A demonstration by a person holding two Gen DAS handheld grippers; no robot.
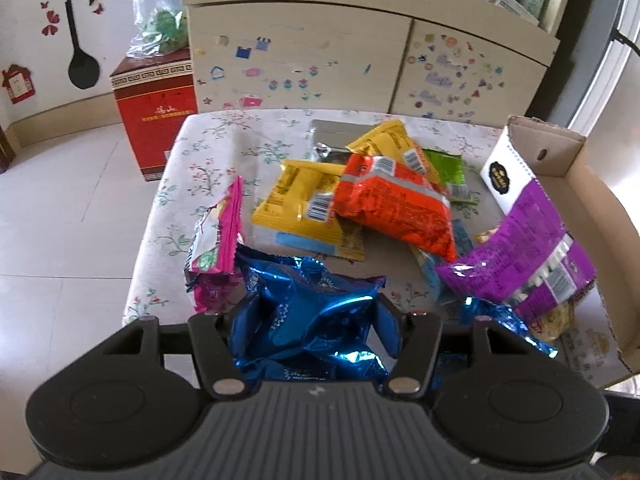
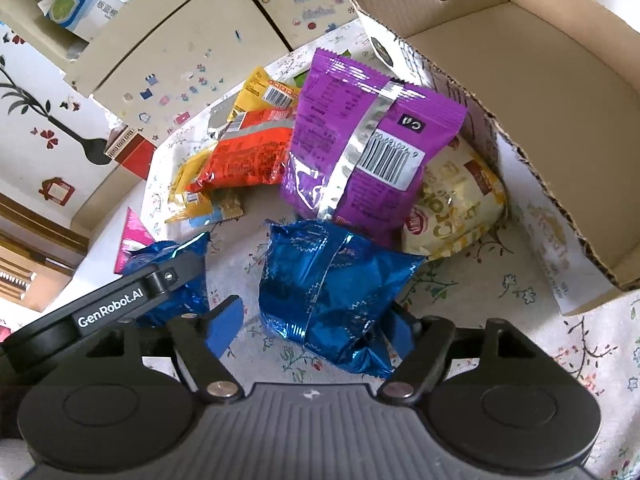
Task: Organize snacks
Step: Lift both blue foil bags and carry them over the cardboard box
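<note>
My left gripper (image 1: 316,320) is shut on a shiny blue snack bag (image 1: 308,312), crumpled between its fingers. The left gripper also shows in the right wrist view (image 2: 176,276) with that bag (image 2: 168,280). My right gripper (image 2: 316,328) is open, its jaws standing either side of a second blue bag (image 2: 332,296) that lies on the table. A purple bag (image 2: 360,144) leans on a pale popcorn bag (image 2: 456,204) beside the open cardboard box (image 2: 560,92). Orange (image 1: 396,208), yellow (image 1: 300,200) and pink (image 1: 218,248) bags lie on the flowered tablecloth (image 1: 208,152).
A cream cabinet (image 1: 300,64) with stickers stands behind the table. A red carton (image 1: 154,116) sits on the floor at the left. A green packet (image 1: 448,168) and a silver one (image 1: 332,136) lie at the back of the pile.
</note>
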